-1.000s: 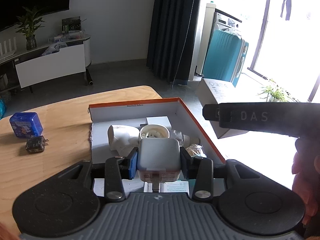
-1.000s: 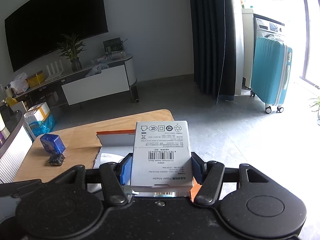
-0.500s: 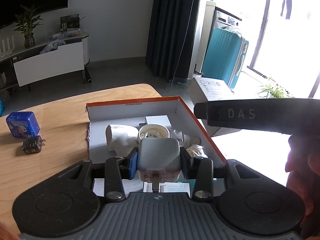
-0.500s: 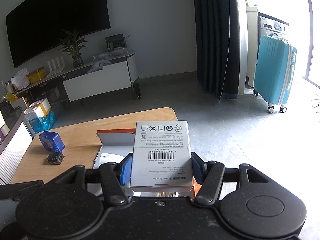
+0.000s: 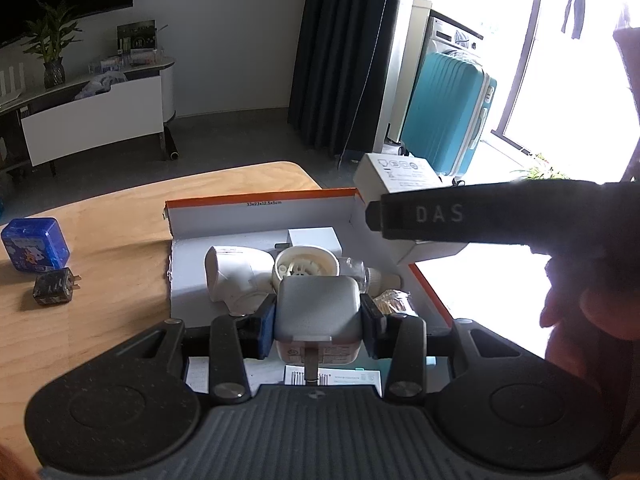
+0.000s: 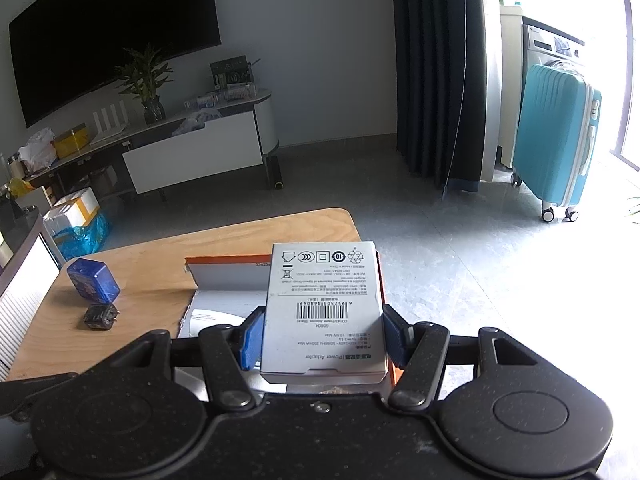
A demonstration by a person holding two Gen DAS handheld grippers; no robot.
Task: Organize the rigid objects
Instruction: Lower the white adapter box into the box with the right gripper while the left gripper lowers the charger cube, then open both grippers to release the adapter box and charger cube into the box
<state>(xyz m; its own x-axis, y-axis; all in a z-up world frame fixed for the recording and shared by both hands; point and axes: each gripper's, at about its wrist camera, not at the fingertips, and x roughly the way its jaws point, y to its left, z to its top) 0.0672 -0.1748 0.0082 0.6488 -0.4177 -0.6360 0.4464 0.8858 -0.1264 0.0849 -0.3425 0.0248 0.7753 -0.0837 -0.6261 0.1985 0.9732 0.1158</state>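
- Left gripper [image 5: 319, 322]: clamping a grey rounded-cube power adapter [image 5: 318, 312] between blue-padded fingers [image 5: 267, 330], pads pressing on both sides, plug prong facing the camera.
- Holding that adapter above the open cardboard box [image 5: 260, 216], white inside with orange rim, sitting on the wooden worktop [image 5: 100, 248].
- Right gripper [image 6: 323, 338]: gripping a flat white carton [image 6: 324, 308], fingers [image 6: 250, 338] closed against its long edges; matte printed card, barcode and "Power Adapter" text reading upside down.
- Hovering with that carton over the box's far right corner, as seen from the left wrist view, where the carton [image 5: 400, 178] is showing beyond the dark right gripper body.
- Showing in the left wrist view only: box contents, namely a white plastic elbow-shaped piece [image 5: 236, 276], a round white ribbed part [image 5: 306, 266], a small white block [image 5: 314, 238], a crinkled foil item [image 5: 390, 300], plus a hand [image 5: 588, 312] at right.
- Showing in both views: a glossy blue rounded tin [image 5: 34, 244] and a small black plug adapter [image 5: 54, 290] lying just beside it on the worktop, well apart from the box.
- Showing far more fully in the right wrist view: the wall-mounted dark screen [image 6: 116, 28].
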